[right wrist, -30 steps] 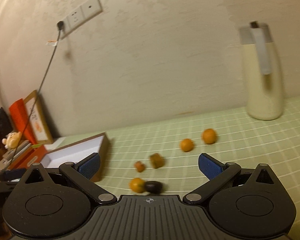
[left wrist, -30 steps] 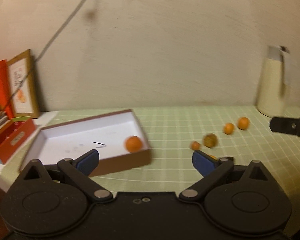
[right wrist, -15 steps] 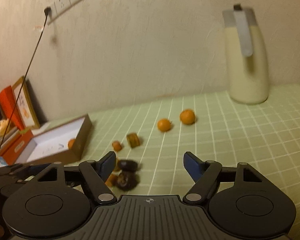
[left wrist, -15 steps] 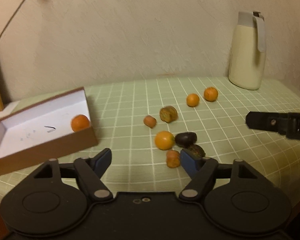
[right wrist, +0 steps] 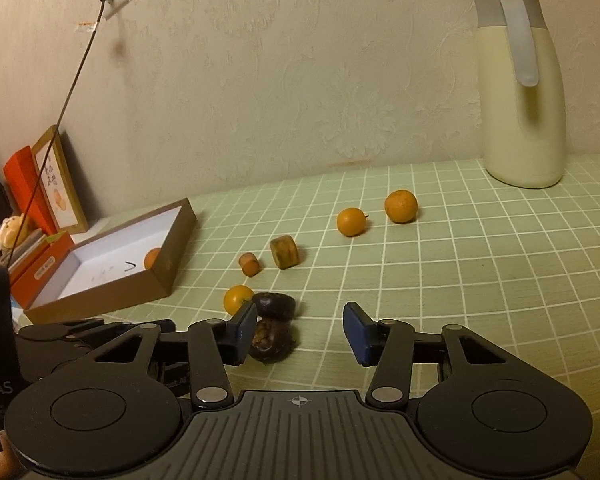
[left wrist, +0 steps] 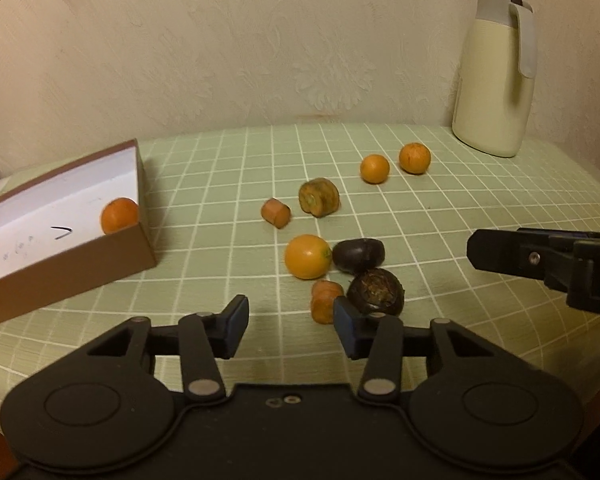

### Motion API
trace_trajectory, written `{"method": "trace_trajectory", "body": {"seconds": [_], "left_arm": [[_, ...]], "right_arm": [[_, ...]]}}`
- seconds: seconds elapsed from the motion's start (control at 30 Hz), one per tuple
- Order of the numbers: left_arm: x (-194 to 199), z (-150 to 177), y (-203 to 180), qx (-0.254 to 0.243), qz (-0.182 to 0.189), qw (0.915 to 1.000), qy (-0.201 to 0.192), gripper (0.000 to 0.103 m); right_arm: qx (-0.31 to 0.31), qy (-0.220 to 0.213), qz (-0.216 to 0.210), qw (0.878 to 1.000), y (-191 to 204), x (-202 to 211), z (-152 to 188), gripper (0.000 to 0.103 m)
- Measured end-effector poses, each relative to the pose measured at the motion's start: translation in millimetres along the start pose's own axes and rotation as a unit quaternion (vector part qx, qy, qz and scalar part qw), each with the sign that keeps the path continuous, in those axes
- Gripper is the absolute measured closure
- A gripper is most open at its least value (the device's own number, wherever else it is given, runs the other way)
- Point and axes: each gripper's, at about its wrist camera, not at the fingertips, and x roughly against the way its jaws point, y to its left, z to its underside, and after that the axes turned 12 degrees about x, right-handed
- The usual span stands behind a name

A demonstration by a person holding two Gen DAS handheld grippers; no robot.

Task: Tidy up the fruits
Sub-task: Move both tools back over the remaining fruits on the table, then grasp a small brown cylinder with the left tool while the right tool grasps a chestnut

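- Surface: green cloth with a white grid, against a pale wall.
- Box: open, brown outside and white inside, at 9 o'clock in the left wrist view; one orange lies in its near right corner.
- Loose cluster at centre: yellow-orange fruit touching a dark fruit; a second dark fruit and a carrot piece just in front of them.
- Beyond, toward 12 o'clock: carrot stub beside a brown-green chunk.
- Toward 1 o'clock: two small oranges, side by side, near the jug.
- Left claw: partly open, jaws just been closing, nothing between them; its right finger stands just in front of the carrot piece and the nearer dark fruit.
- Right claw: partly open, jaws just been closing, empty; its left finger is in front of the nearer dark fruit.
- Frame and red boxes: at 9 o'clock in the right wrist view.
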Motion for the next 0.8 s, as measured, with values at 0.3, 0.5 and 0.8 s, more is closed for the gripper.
{"method": "trace_trajectory", "body": {"seconds": [0.3, 0.5, 0.8], "left_arm": [[-15.2, 2.2, -8.7, 0.0, 0.006, 0.9999, 0.012, 0.07], [-24.7, 3.9, -11.3, 0.0, 0.004, 0.9998, 0.019, 0.078], [-23.4, 2.2, -3.7, 0.007, -0.007, 0.9999, 0.011, 0.091]], "right_arm": [[-0.018, 0.003, 0.001, 1.0, -11.6, -0.6, 0.8, 0.053], [-0.027, 0.006, 0.001, 1.0, -15.4, -2.0, 1.9, 0.053], [-0.025, 0.031, -0.018, 0.999, -3.9, -28.8, 2.4, 0.053]]}}
